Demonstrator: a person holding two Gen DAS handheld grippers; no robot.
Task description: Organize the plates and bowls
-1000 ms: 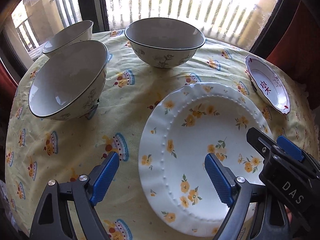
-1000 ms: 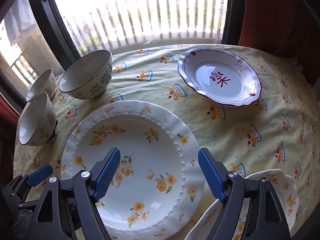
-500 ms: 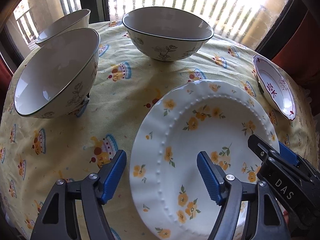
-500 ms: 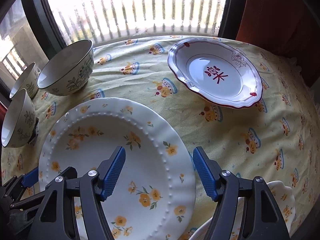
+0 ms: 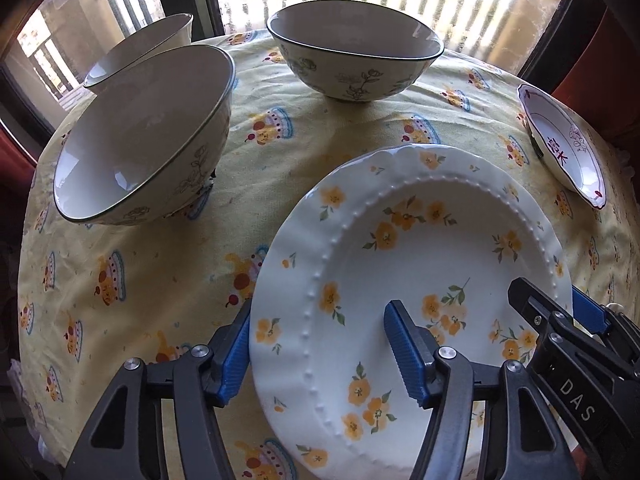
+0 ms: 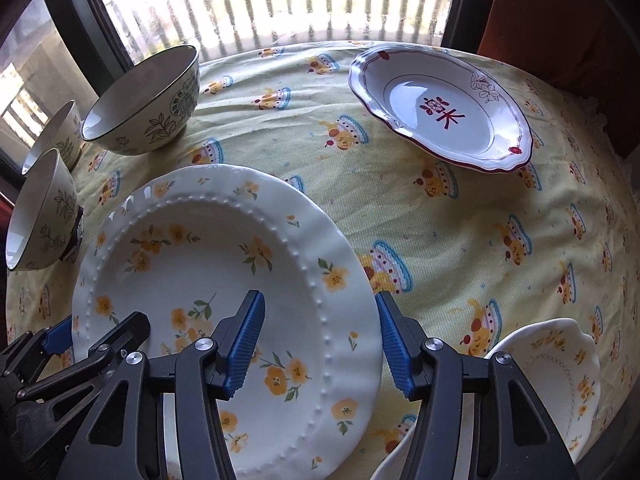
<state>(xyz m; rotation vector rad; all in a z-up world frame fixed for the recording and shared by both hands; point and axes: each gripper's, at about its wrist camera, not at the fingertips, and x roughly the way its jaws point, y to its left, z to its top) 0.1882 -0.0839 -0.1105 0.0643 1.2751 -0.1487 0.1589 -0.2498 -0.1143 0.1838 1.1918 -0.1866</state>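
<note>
A big white plate with yellow flowers (image 5: 408, 264) (image 6: 208, 264) lies on the yellow tablecloth. My left gripper (image 5: 320, 348) is open and straddles its left rim: one blue pad outside, one over the plate. My right gripper (image 6: 320, 344) is open and straddles the plate's right rim; it also shows in the left wrist view (image 5: 560, 320). Three floral bowls stand behind: a near one (image 5: 148, 140), a far left one (image 5: 136, 52) and a middle one (image 5: 356, 48). A red-rimmed dish (image 6: 440, 108) sits far right.
A small scalloped white dish with yellow flowers (image 6: 556, 376) sits at the near right table edge. The round table's cloth (image 6: 440, 216) drops off at the sides. A window with railings runs behind the table.
Both grippers have moved forward and lower, closing in on the big plate's opposite rims. Their jaws stay open. The dishes have not moved.
</note>
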